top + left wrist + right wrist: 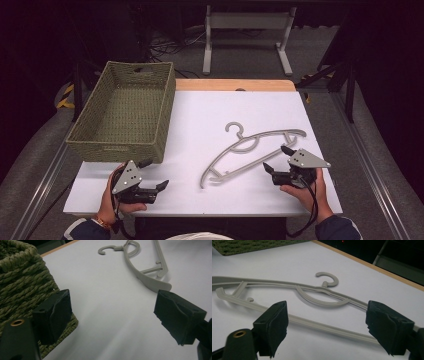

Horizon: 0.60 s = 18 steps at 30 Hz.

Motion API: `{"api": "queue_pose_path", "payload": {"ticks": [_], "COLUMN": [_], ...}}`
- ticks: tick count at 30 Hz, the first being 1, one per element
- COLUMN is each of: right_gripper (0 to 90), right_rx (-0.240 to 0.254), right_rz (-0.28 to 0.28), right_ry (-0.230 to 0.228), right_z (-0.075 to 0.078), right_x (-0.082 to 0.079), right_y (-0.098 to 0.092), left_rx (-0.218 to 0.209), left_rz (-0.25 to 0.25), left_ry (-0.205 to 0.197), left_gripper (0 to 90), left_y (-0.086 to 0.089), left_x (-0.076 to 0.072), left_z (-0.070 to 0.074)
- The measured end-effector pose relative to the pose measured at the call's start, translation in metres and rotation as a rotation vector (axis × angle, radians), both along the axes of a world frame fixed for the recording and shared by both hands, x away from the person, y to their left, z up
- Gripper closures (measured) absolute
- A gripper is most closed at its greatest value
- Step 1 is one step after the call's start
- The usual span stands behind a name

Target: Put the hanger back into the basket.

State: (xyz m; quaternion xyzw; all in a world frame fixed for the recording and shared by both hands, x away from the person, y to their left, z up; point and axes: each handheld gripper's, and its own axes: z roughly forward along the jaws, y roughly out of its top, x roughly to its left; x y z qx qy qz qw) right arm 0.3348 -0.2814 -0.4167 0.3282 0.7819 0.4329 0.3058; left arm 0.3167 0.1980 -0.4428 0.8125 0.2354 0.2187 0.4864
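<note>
1. The hanger, grey plastic, lies flat on the white table, right of the middle, with its hook pointing to the far side and its long bar running from near-left to far-right.
2. The right gripper sits low over the table at the hanger's right end, held in the person's right hand. Its jaws stand wide apart and grip nothing.
3. In the right gripper view the hanger's lower bar runs across between the two black jaws and a little beyond them; the pads look clear of it, though the angle makes contact hard to rule out.
4. The left gripper is at the near-left of the table, in the left hand, just in front of the basket. Its jaws are also spread wide, with only bare table between them.
5. In the left gripper view one jaw stands just beside the basket's woven corner, and the hanger's near end lies farther off, beyond the other jaw.
6. The basket is green and woven and stands on the table's far-left part, well apart from the hanger.
</note>
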Motion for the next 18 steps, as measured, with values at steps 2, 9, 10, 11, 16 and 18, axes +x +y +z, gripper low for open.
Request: {"api": "queue_pose_path", "payload": {"ticks": [2, 9, 10, 11, 16, 18], "right_gripper": [19.6, 18.3, 18.1, 18.0, 17.8, 17.7], "right_rx": [-0.017, -0.028, -0.019, -0.02, -0.021, -0.016], "right_rz": [0.003, 0.006, 0.001, 0.001, -0.003, -0.006], "right_ry": [0.013, 0.022, 0.021, 0.019, 0.03, 0.035], "right_z": [-0.001, -0.005, -0.005, -0.006, -0.007, -0.008], "right_x": [0.001, 0.0, 0.0, -0.001, -0.003, -0.003], "right_y": [0.003, 0.005, 0.005, 0.004, 0.003, 0.002], "left_rx": [0.006, 0.07, 0.078, 0.084, 0.119, 0.146], "left_rz": [-0.01, -0.071, -0.079, -0.083, -0.087, -0.102], "left_ry": [0.018, 0.067, 0.074, 0.081, 0.152, 0.155], "left_gripper": [16.2, 22.0, 23.1, 24.1, 26.4, 29.2], "left_y": [-0.007, -0.044, -0.051, -0.059, -0.09, -0.103], "left_x": [0.002, 0.011, 0.014, 0.019, 0.043, 0.05], "left_z": [-0.001, -0.002, -0.001, 0.0, 0.007, 0.011]}}
